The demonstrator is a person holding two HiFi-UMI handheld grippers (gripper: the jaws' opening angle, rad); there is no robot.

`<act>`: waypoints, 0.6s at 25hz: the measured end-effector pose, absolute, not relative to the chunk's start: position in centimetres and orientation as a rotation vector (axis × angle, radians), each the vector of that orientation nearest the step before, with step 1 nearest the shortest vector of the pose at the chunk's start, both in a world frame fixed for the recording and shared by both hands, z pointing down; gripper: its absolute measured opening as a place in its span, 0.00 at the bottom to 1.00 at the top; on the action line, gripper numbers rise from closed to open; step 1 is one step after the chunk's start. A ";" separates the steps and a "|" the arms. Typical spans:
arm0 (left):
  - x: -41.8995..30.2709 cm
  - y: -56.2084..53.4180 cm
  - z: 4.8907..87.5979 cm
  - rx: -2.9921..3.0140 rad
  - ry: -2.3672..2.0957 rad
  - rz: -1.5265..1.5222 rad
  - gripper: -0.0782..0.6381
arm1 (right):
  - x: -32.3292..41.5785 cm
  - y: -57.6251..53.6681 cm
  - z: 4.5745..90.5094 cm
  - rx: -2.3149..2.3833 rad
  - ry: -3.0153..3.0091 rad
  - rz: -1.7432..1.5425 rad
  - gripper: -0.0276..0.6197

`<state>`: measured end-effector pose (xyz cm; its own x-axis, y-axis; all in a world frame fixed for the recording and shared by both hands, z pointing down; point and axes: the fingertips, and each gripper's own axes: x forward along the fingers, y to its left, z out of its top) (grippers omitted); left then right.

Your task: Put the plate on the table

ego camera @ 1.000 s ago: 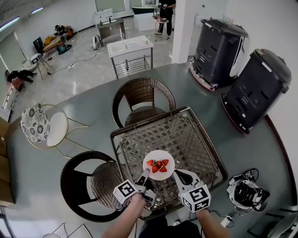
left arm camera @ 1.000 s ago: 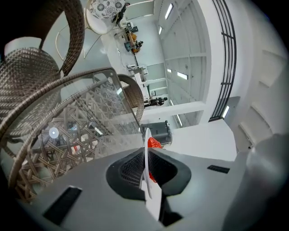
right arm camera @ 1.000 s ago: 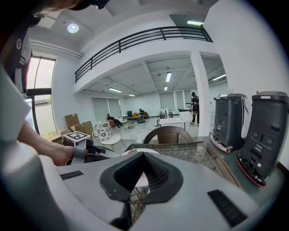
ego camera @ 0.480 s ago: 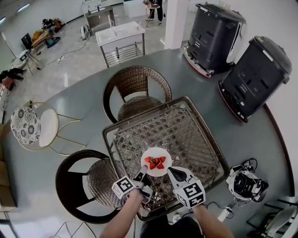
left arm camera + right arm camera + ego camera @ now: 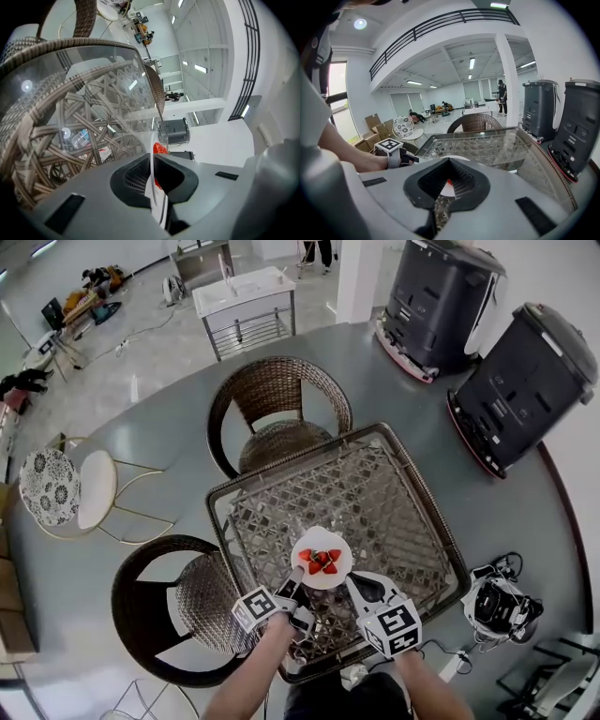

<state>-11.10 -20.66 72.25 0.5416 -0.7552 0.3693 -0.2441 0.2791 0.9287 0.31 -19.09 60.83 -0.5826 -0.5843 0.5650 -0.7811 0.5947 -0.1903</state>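
Note:
A white plate (image 5: 321,559) with red strawberries (image 5: 322,562) hovers over the near part of the glass-topped wicker table (image 5: 384,484). My left gripper (image 5: 293,585) is shut on the plate's near-left rim. In the left gripper view the plate (image 5: 151,183) runs edge-on between the jaws, and a strawberry (image 5: 159,149) shows beyond my left gripper (image 5: 153,157). My right gripper (image 5: 356,582) sits at the plate's near-right edge. Its jaws meet, and the plate (image 5: 449,189) shows just past my right gripper (image 5: 449,161). I cannot tell whether the plate touches the glass.
A wicker chair (image 5: 272,399) stands at the table's far side and another (image 5: 178,615) at its left. A white patterned chair (image 5: 61,488) is further left. Two black machines (image 5: 441,292) (image 5: 525,381) stand at the right. A cable bundle (image 5: 497,606) lies on the floor.
The plate and both grippers have crept slightly further over the table, keeping the same hold. The head view has shifted a little.

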 end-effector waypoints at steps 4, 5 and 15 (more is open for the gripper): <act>-11.1 -20.8 73.0 1.276 -0.998 -0.413 0.13 | 0.3 -19.3 60.7 1.093 -2.384 0.589 0.05; -11.1 -20.8 73.2 1.273 -1.002 -0.410 0.13 | 0.3 -19.4 60.7 1.095 -2.385 0.588 0.05; -10.9 -21.0 73.7 1.268 -1.025 -0.382 0.13 | 1.2 -18.9 60.6 1.111 -2.373 0.600 0.05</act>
